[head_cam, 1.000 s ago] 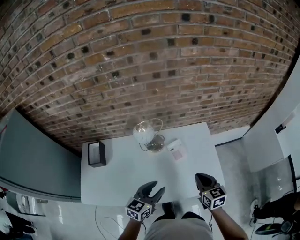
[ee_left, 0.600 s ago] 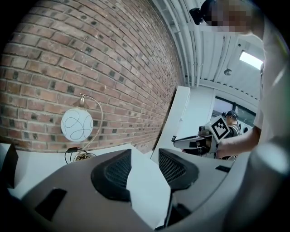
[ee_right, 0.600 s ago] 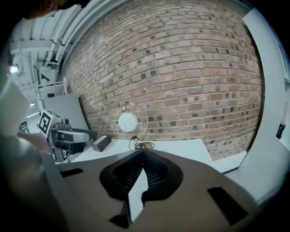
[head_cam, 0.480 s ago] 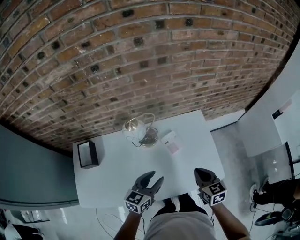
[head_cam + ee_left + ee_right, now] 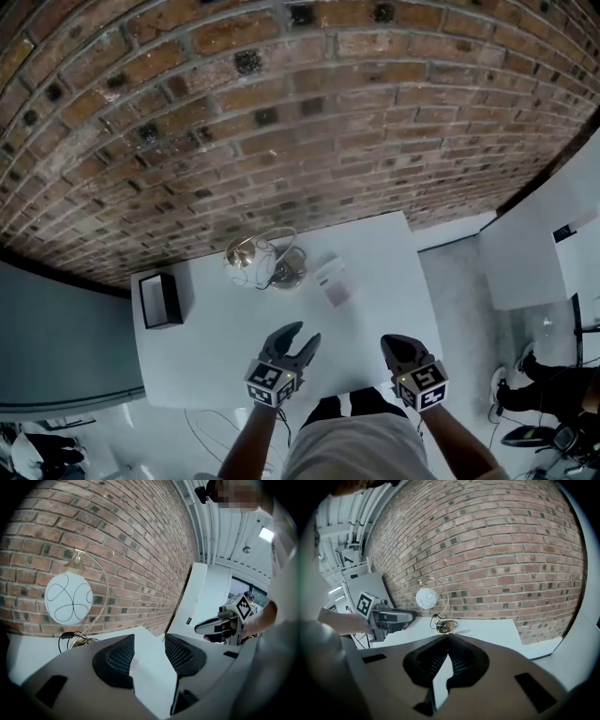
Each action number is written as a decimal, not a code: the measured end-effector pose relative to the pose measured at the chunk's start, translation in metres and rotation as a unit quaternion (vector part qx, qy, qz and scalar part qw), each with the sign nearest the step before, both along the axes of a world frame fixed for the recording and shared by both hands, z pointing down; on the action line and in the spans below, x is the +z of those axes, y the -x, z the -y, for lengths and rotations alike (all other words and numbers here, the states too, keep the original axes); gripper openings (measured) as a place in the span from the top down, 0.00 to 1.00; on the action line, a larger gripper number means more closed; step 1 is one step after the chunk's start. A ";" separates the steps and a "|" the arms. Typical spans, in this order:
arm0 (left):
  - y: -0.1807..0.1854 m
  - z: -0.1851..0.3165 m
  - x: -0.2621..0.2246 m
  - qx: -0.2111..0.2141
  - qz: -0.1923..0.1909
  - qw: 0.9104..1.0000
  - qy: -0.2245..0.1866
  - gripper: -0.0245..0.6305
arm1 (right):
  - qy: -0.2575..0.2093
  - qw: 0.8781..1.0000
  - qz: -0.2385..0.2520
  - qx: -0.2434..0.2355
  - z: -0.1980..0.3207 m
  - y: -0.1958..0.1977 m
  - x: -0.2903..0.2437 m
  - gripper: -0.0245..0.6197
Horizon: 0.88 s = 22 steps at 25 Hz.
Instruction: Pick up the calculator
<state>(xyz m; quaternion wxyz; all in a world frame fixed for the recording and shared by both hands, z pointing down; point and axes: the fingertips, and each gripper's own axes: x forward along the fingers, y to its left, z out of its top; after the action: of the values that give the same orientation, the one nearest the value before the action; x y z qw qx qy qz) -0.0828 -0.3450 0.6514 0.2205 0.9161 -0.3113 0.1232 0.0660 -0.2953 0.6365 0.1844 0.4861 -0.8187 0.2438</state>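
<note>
Hovering over the near edge of the table (image 5: 216, 356), that's the left gripper (image 5: 304, 334). Its jaws are spread wide with only bare white tabletop showing between them, so nothing is held. Over by the near right corner is the right gripper (image 5: 391, 342), and its own view shows the jaw tips pinched together, with a slim gap lower down and nothing in it. Both point toward the far edge.

And there's the calculator (image 5: 334, 280), lying flat near the far edge, right of centre, well apart from both grippers and untouched. Just to its left stands the lamp (image 5: 253, 255), a white globe with looping black lines hanging from a curved brass arm. Its base and a tangle of cord sit close beside the calculator, though whether they touch I can't tell.

Way over at the left edge, a black box (image 5: 159, 300) stands on its own. A brick wall (image 5: 309, 122) fills everything beyond the far edge. In the left gripper view, the right gripper shows off to the side, marker cube up top, with the person's hand (image 5: 257, 620) wrapped around it.
</note>
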 end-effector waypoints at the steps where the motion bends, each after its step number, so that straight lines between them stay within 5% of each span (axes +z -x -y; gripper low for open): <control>1: -0.003 0.007 0.007 -0.002 0.004 1.000 0.003 0.65 | 0.001 1.000 -0.003 -0.008 0.004 -0.003 0.003 0.94; 22: -0.038 0.120 0.194 -0.072 0.054 0.988 0.124 0.61 | 0.077 0.989 -0.011 -0.125 0.078 -0.020 0.094 0.94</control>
<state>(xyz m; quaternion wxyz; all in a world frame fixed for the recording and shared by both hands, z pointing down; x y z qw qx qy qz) -0.0451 -0.4650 0.8455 0.3232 0.8488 -0.3708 0.1941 0.0861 -0.3734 0.7304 0.2599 0.3670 -0.8495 0.2759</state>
